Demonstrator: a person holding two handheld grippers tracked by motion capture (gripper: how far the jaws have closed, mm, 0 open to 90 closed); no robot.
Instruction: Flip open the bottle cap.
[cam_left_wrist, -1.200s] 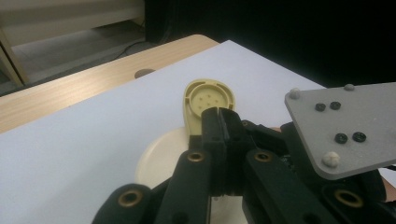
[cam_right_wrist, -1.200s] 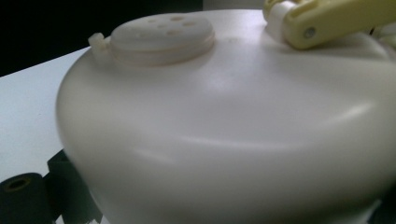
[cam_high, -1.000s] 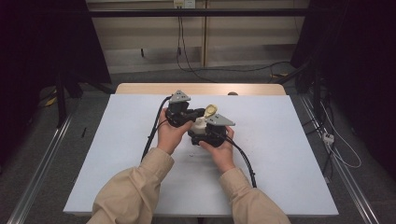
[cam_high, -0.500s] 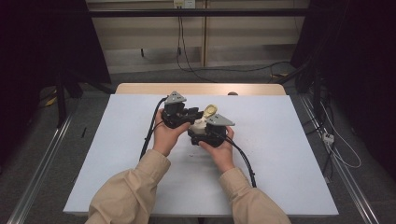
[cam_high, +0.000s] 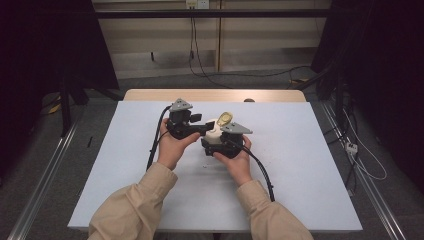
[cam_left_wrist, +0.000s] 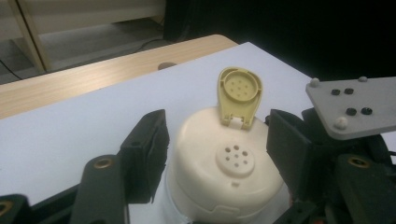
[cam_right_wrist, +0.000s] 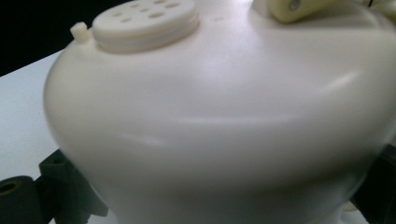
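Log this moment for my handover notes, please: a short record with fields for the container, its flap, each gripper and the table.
container: cream shaker-top container, upright on the table
flap: yellow flip cap, hinged open and standing up; sprinkle holes exposed
left gripper: jaws either side of the dome lid, have just been opening; the left one stands clear of it
right gripper: at the container's body; state not clear
table: white top, wooden strip at far edge

A white table with a wooden far edge stands before cables on grey floor.
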